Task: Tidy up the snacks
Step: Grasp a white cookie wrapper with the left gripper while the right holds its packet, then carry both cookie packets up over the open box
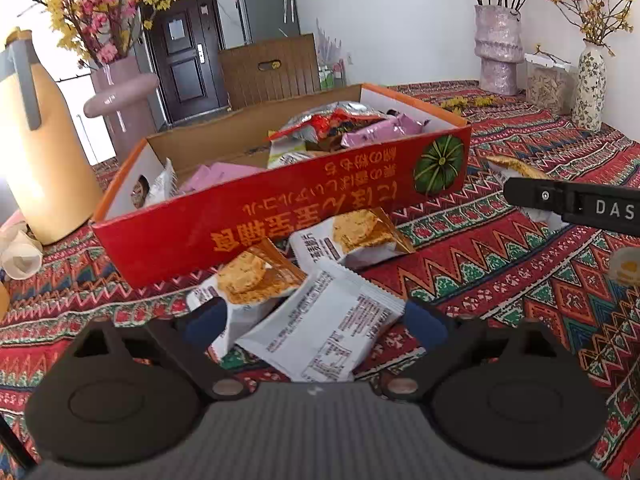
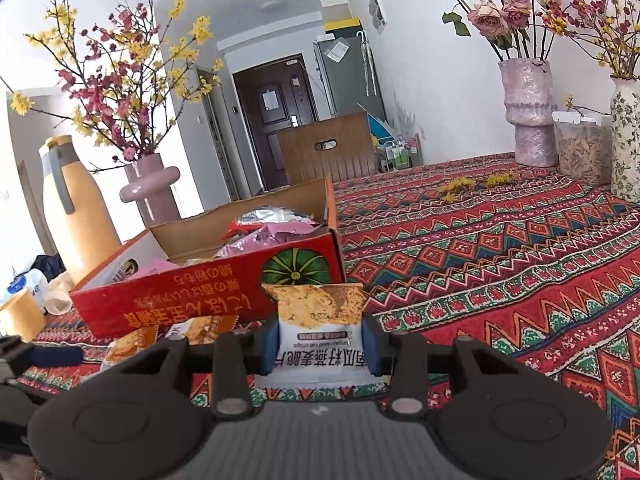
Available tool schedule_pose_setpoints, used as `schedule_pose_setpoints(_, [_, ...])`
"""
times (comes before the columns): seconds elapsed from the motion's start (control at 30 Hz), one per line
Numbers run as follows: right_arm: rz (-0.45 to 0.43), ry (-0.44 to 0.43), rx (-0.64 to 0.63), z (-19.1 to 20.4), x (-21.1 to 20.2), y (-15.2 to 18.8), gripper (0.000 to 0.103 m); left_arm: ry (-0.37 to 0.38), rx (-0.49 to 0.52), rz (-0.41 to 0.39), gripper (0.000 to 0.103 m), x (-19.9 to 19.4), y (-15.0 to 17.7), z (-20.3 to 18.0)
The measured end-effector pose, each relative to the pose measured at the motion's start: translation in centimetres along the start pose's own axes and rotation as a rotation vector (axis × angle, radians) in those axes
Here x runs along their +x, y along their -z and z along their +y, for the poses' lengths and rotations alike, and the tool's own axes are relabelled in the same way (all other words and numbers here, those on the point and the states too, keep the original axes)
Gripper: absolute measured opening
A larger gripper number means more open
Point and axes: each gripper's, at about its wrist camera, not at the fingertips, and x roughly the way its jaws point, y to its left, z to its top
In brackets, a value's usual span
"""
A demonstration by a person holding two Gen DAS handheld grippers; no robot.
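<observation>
A red cardboard box (image 1: 280, 216) holding several snack packets stands on the patterned tablecloth (image 1: 500, 280). In front of it lie two oat-crisp packets (image 1: 248, 280) (image 1: 360, 236) and a white packet (image 1: 320, 332) lying back side up. My left gripper (image 1: 316, 320) is open low over the cloth, its blue pads either side of the white packet. My right gripper (image 2: 320, 344) is shut on another oat-crisp packet (image 2: 316, 312), held upright just before the box (image 2: 200, 292). One of its fingers (image 1: 560, 200) shows at the right of the left wrist view.
An orange jug (image 1: 40, 152) and a pink vase (image 1: 116, 96) stand left of the box, with a crumpled paper cup (image 1: 20, 256) nearby. At the far right are a tall pink vase (image 1: 498, 48), a floral vase (image 1: 588, 84) and a jar (image 1: 548, 88). A wooden chair (image 1: 268, 68) stands behind.
</observation>
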Motion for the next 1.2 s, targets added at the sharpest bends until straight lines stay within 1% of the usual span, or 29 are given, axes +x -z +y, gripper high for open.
schedule_pose_setpoints(0.03, [-0.003, -0.003, 0.001, 0.0, 0.0, 0.0, 0.04, 0.005, -0.002, 0.008, 0.088, 0.2, 0.0, 0.0])
schedule_pose_setpoints(0.1, [-0.007, -0.01, 0.001, 0.0, -0.1, 0.0, 0.04, 0.011, -0.007, 0.02, 0.085, 0.5, -0.1, -0.1])
schedule_pose_setpoints(0.13, [-0.008, -0.012, 0.001, 0.0, -0.1, 0.0, 0.04, 0.014, -0.011, 0.024, 0.082, 0.6, -0.1, 0.0])
schedule_pose_setpoints(0.23, [-0.011, -0.019, 0.002, 0.0, -0.2, 0.0, 0.041, 0.032, -0.031, 0.042, 0.065, 0.9, -0.2, 0.0])
schedule_pose_setpoints(0.27, [-0.012, -0.021, 0.002, 0.0, -0.2, 0.0, 0.041, 0.045, -0.039, 0.048, 0.057, 1.0, -0.2, 0.1])
schedule_pose_setpoints(0.37, [-0.013, -0.023, 0.002, 0.0, -0.2, 0.0, 0.041, 0.062, -0.043, 0.049, 0.047, 0.9, -0.3, -0.1])
schedule_pose_setpoints(0.4, [-0.012, -0.023, 0.002, 0.0, -0.3, 0.0, 0.041, 0.063, -0.042, 0.047, 0.047, 0.8, -0.2, -0.1])
schedule_pose_setpoints(0.47, [-0.012, -0.023, 0.002, 0.0, -0.2, 0.0, 0.041, 0.07, -0.047, 0.044, 0.043, 0.7, -0.2, -0.2])
schedule_pose_setpoints(0.53, [-0.012, -0.023, 0.002, 0.0, -0.2, 0.1, 0.041, 0.074, -0.052, 0.039, 0.041, 0.5, -0.2, -0.1])
schedule_pose_setpoints(0.8, [-0.012, -0.023, 0.002, 0.0, -0.2, 0.0, 0.041, 0.078, -0.061, 0.009, 0.041, -0.6, -0.1, 0.0])
schedule_pose_setpoints(1.07, [-0.02, -0.024, -0.004, 0.0, -0.4, 0.1, 0.041, 0.076, -0.096, -0.064, 0.041, -2.9, -0.7, 0.6])
schedule_pose_setpoints(1.2, [-0.022, -0.014, -0.015, 0.3, -0.4, 0.1, 0.041, 0.06, -0.125, -0.096, 0.041, -4.0, -1.4, 1.4])
